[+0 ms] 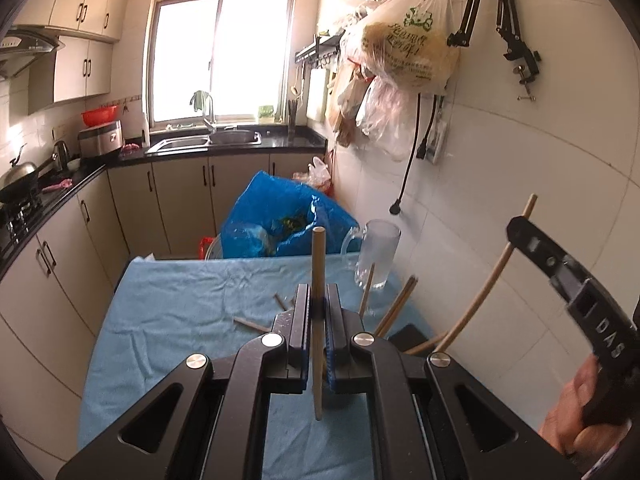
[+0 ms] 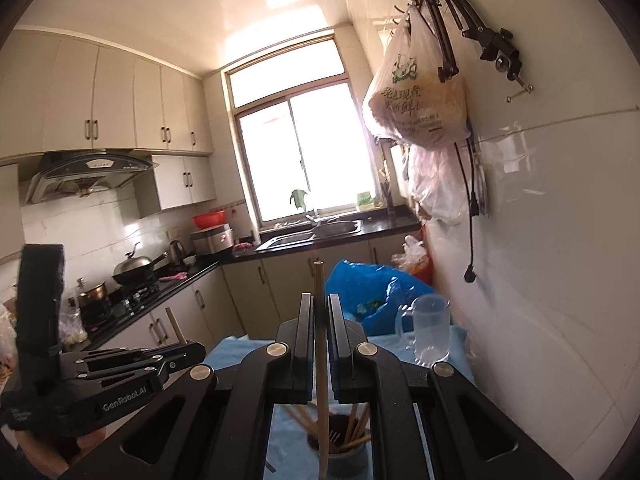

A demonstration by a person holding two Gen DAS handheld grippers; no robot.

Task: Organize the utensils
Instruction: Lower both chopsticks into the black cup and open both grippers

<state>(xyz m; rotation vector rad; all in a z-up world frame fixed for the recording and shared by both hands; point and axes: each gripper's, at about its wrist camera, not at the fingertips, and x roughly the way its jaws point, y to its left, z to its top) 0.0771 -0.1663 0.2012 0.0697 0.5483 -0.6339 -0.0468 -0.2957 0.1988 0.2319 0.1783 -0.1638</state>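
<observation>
Kitchen table [image 1: 180,300] | left tool [image 1: 319,312], right tool [image 2: 320,316]: clamped (one chopstick [image 1: 319,264] each)

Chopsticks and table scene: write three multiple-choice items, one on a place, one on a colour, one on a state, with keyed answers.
1. Where does the glass mug stand?
A. far end of the table, by the wall
B. on the stove
C. in the sink

2. What colour is the table cloth?
A. red
B. light blue
C. black

3. What is the left gripper doing?
A. open, empty
B. shut on a spoon
C. shut on a chopstick

Answers: A, the mug stands beside the tiled wall; B, the cloth is pale blue; C, the chopstick stands upright between the closed fingers.
</observation>
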